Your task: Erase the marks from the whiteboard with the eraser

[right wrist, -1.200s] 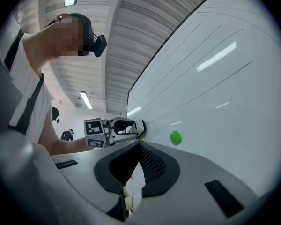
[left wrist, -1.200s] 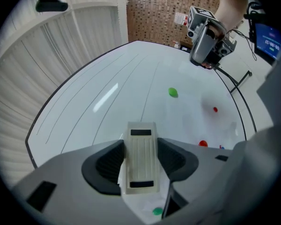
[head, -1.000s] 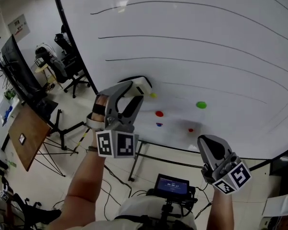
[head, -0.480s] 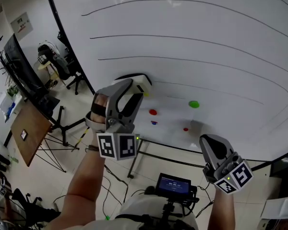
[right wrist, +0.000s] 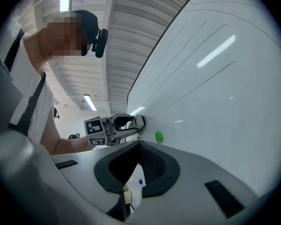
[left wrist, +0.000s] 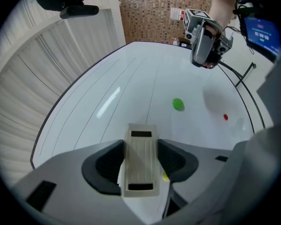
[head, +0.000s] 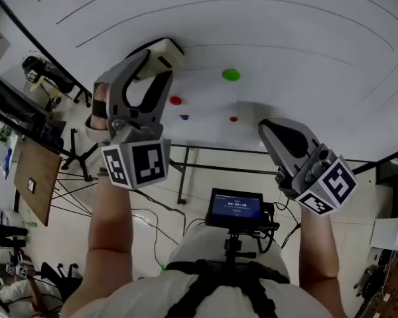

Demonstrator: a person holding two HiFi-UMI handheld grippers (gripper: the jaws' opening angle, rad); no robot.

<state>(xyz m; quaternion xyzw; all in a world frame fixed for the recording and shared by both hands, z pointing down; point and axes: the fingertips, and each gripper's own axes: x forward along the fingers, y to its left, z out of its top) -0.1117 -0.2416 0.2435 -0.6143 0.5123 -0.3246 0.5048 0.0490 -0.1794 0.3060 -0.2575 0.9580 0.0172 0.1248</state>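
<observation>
Eraser clamped in left claw, flat against whiteboard | right claw together, empty.

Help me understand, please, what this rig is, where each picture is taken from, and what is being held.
There is no robot here. A person holds a hand-operated tool with two fingers in each hand; the cubes with square markers are part of those tools.

The head view comes from a camera on the person's head, looking down over both arms. The other two views come from cameras that ride on each tool and look along its fingers.

In front stands a whiteboard with long black lines, a green dot, two red dots and a small blue one.

The left gripper is shut on a pale eraser, which appears to rest against the board near its lower edge. The right gripper is shut and holds nothing, just short of the board.
</observation>
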